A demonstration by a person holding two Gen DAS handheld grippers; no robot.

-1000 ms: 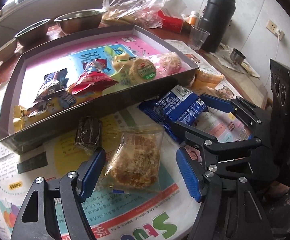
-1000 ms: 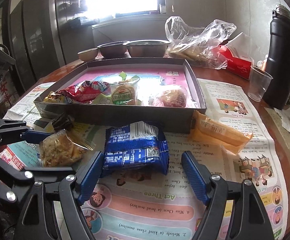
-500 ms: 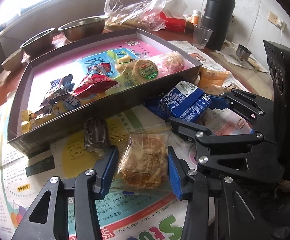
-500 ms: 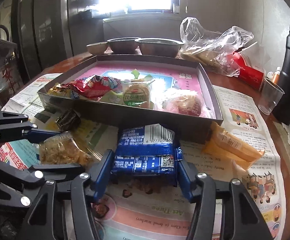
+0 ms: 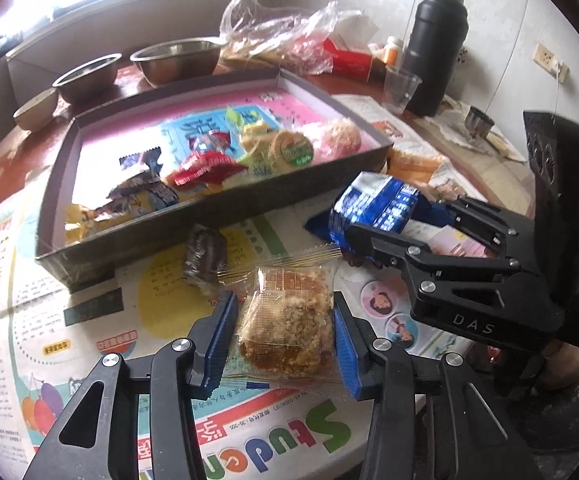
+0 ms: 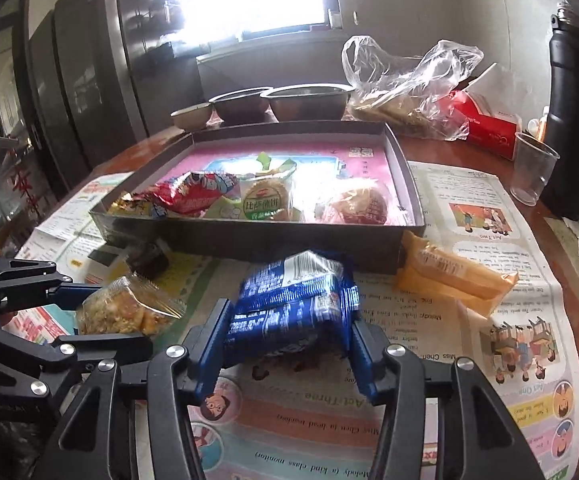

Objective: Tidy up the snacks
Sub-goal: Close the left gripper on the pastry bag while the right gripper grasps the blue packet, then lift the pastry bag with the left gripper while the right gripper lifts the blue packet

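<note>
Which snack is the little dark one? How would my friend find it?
Find the big flat box holding snacks. Just outside its near wall, on the newspaper, lies a small dark brown snack in clear wrap. It is the only dark lump there, beside the golden crumbly pastry, not blue or orange.

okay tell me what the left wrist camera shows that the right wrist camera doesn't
Only the left wrist view shows the wall socket and the small metal cup. Only the right wrist view shows the dark cabinets and the whole orange packet. Both show the tray, the left gripper shut on the clear-wrapped cake, and the right gripper shut on the blue packet.
</note>
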